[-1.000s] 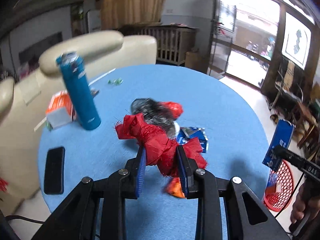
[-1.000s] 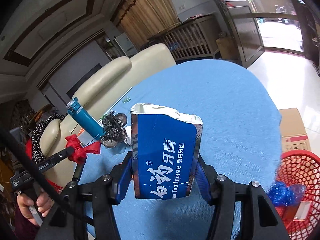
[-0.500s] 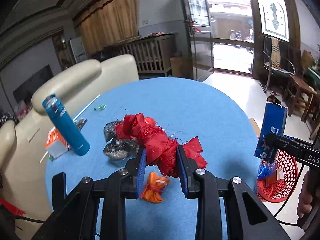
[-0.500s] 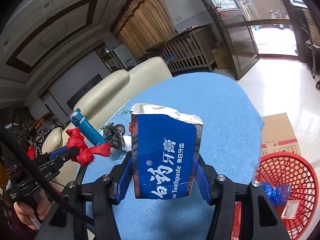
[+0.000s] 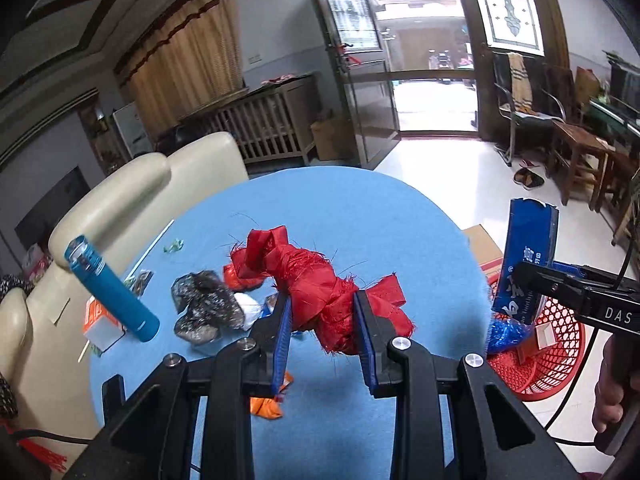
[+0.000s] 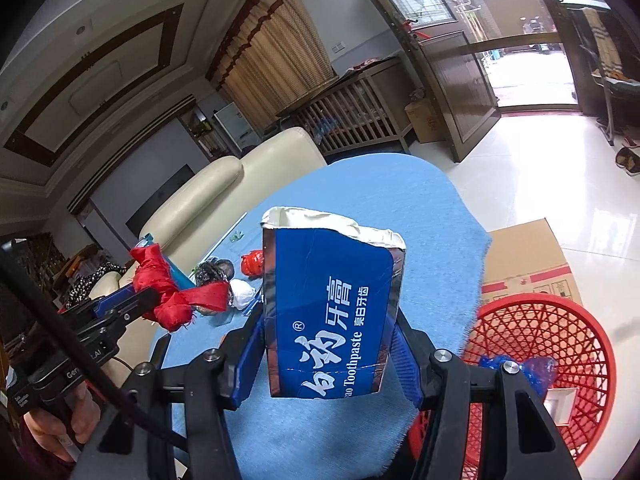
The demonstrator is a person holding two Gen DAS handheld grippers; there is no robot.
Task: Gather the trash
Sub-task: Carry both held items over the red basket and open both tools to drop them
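Left wrist view: my left gripper (image 5: 322, 324) is clamped on a knotted red ribbon bundle (image 5: 320, 280), lifted clear of the blue round table (image 5: 360, 216); the bundle sits between the pads and spills out ahead and to both sides of them. Right wrist view: my right gripper (image 6: 326, 344) is clamped on an opened blue toothpaste box (image 6: 332, 312), upright between the pads, open foil end up. Step in hand, as I judge it: carrying both pieces to the red mesh basket (image 6: 560, 344), which sits on the floor below and to the right of the right gripper, past the table edge, with blue wrapping already inside. Next move calls for bringing each gripper over the basket rim before releasing; right is nearer, left has further to travel. Remaining trash lies ahead-left of the left gripper: crumpled dark foil wrapper (image 5: 204, 312), orange scrap (image 5: 266, 404) just below the fingers. Teal bottle (image 5: 112, 288) stands further left.
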